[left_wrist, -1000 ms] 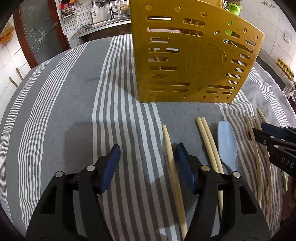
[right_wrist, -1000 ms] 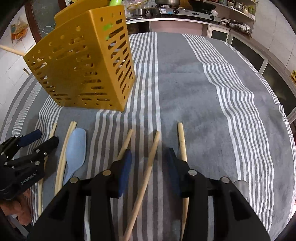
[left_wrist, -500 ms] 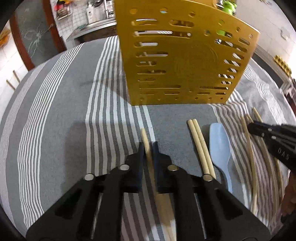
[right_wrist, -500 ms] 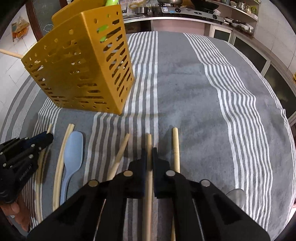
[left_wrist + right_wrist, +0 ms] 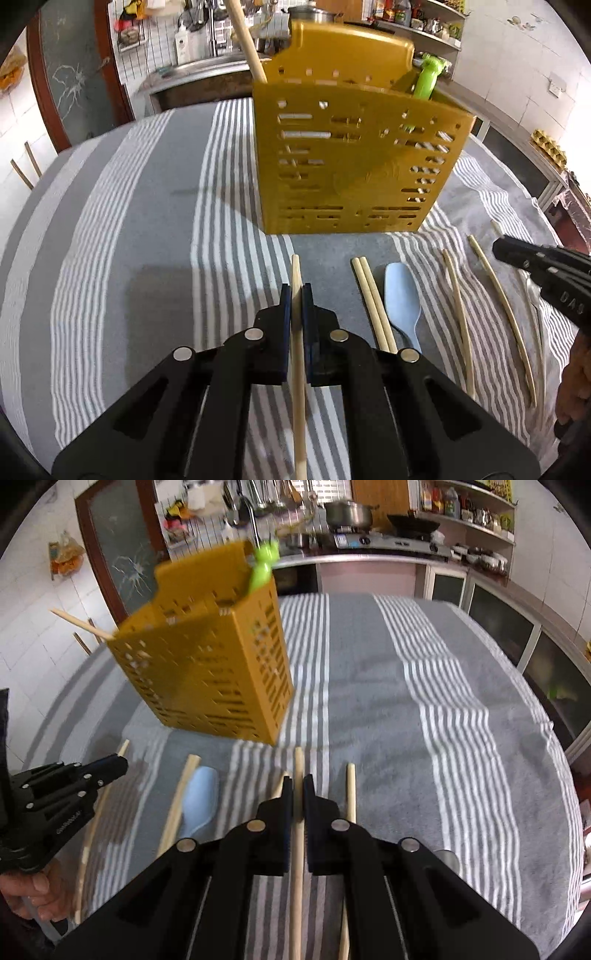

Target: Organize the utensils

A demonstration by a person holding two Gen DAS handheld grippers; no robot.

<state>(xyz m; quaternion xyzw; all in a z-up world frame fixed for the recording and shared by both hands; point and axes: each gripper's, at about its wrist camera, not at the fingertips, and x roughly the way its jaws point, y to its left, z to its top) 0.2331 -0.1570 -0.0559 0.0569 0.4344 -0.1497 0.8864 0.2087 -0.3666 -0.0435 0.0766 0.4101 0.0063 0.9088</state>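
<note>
A yellow slotted utensil holder point(image 5: 354, 162) point(image 5: 207, 672) stands on the striped cloth, with a wooden stick and a green utensil point(image 5: 426, 79) poking out of it. My left gripper point(image 5: 295, 291) is shut on a wooden chopstick point(image 5: 296, 273), lifted off the cloth. My right gripper point(image 5: 298, 782) is shut on another wooden chopstick point(image 5: 298, 768), also raised. On the cloth lie a pair of chopsticks point(image 5: 371, 299), a pale blue spoon point(image 5: 402, 302) point(image 5: 199, 797) and several more chopsticks point(image 5: 458, 314). One chopstick point(image 5: 350, 794) lies just right of my right gripper.
The grey striped cloth point(image 5: 129, 240) covers a round table. A metal spoon point(image 5: 532, 295) lies at the right near the other gripper. A hand point(image 5: 33, 897) holds the left gripper's handle. Kitchen counters, a stove and shelves stand behind the table.
Both grippers closed on one chopstick each, then rose with them; the holder now sits lower and farther in both views.
</note>
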